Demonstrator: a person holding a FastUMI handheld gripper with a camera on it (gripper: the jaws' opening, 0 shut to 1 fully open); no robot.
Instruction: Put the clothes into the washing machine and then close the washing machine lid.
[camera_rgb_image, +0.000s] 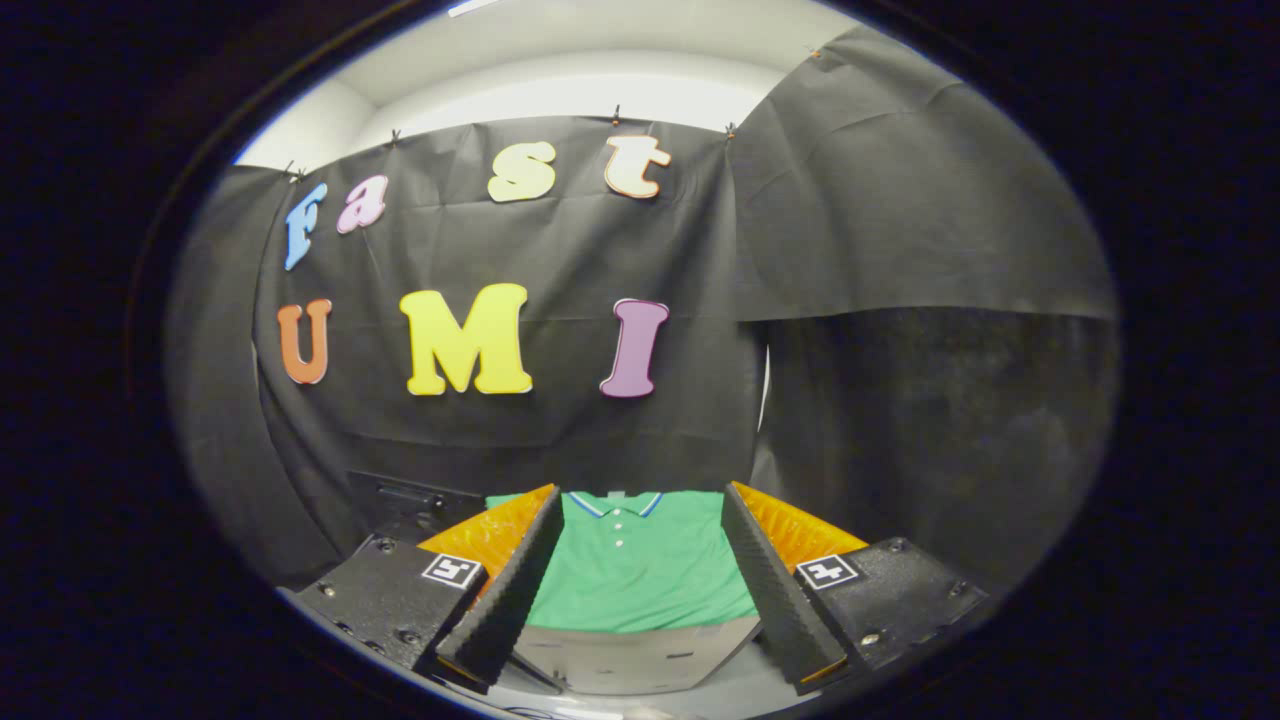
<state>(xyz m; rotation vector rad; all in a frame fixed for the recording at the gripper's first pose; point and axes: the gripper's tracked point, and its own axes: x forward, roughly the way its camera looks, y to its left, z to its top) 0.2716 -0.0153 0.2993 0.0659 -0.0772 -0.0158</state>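
Note:
A green polo shirt (640, 575) with a striped collar and small white buttons lies flat on a pale box-like surface (630, 655), collar pointing away from me. My gripper (640, 510) is open, its two fingers (515, 580) spread wide on either side of the shirt, which shows between them and just ahead. Nothing is held between the fingers. The shirt's sleeves are hidden behind the fingers.
A dark flat object (410, 495) sits beyond the left finger, low against the black cloth wall (900, 400). The wall closes off the back and the right side. A pale ceiling (600, 60) shows above the cloth.

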